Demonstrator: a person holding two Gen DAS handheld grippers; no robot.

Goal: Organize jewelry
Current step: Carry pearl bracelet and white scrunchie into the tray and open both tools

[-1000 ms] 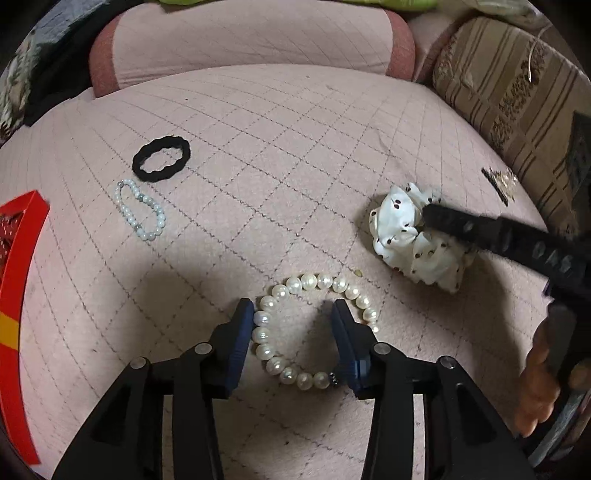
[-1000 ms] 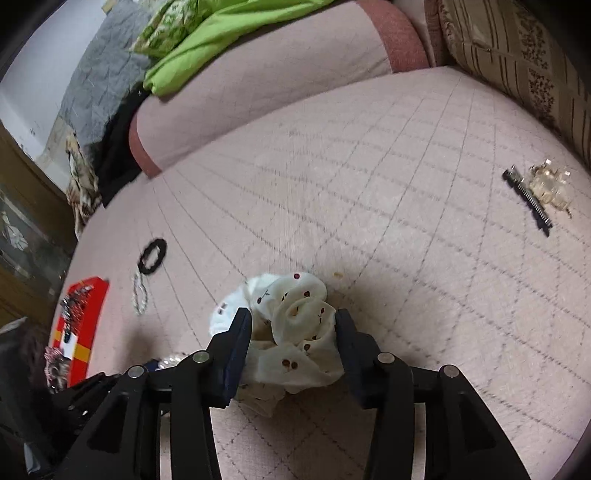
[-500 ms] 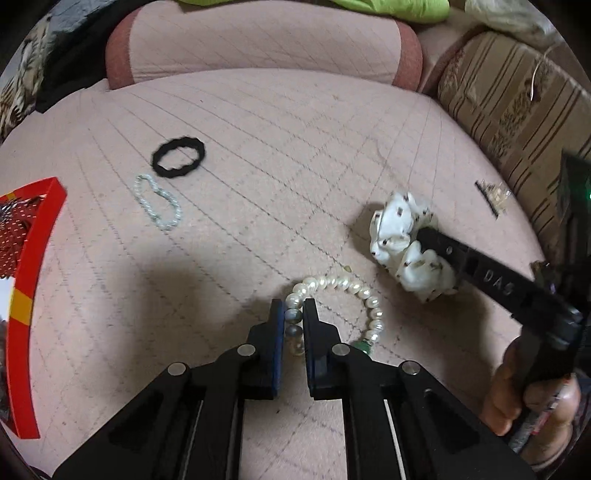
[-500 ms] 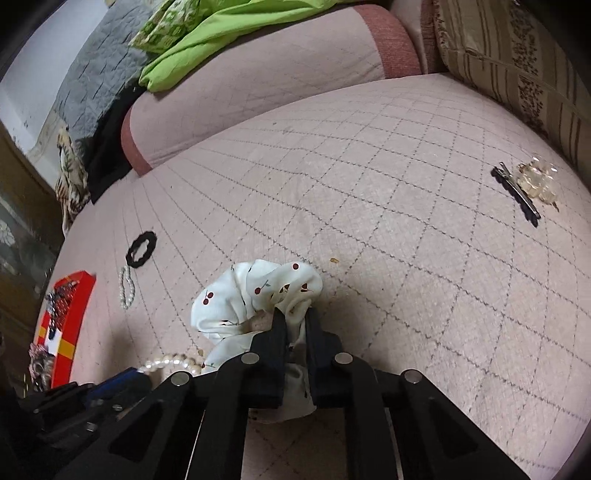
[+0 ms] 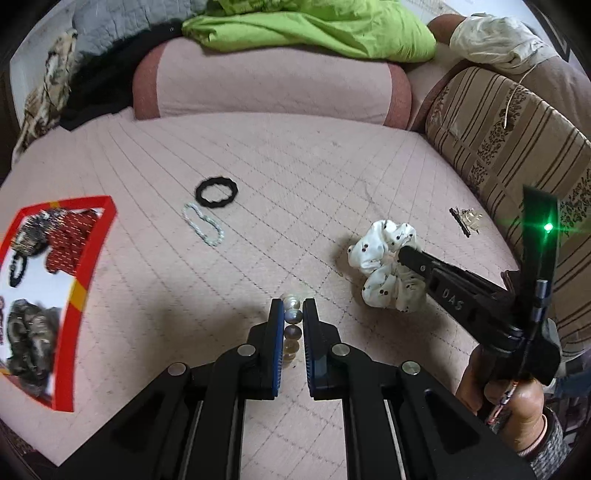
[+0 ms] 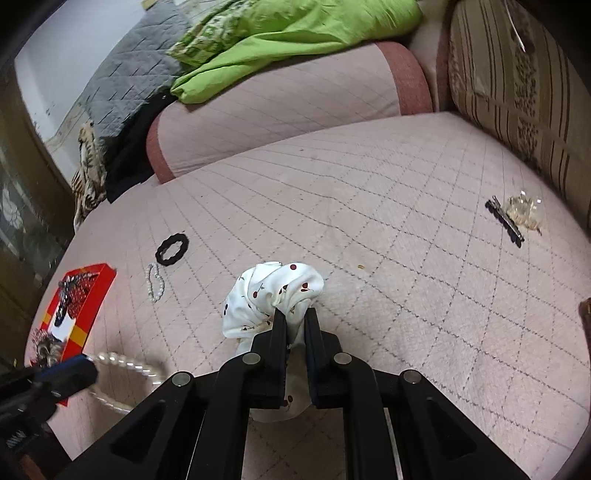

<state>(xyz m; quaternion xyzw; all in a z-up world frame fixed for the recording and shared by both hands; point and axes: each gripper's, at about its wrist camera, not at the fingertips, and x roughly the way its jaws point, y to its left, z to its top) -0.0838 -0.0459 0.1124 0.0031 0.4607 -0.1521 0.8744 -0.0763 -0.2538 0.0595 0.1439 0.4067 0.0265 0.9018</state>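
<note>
My left gripper [image 5: 293, 308] is shut on a large pearl bracelet [image 5: 291, 317] and holds it above the pink quilted cushion; the bracelet also shows hanging at the lower left of the right wrist view [image 6: 129, 365]. My right gripper [image 6: 294, 315] is shut on a white cherry-print scrunchie [image 6: 266, 295], lifted off the cushion, also seen in the left wrist view [image 5: 380, 266]. A red-rimmed box [image 5: 79, 266] with several dark accessories sits at the left.
A black hair tie [image 5: 217, 191] and a small pearl bracelet [image 5: 203, 223] lie on the cushion past the box. A black hair clip with a clear ornament [image 6: 511, 218] lies at the right near a striped cushion [image 5: 517, 147]. Green cloth [image 5: 314, 26] lies on the backrest.
Both grippers closed, the left on the pearl bracelet and the right on the scrunchie. Both have since lifted their items off the cushion.
</note>
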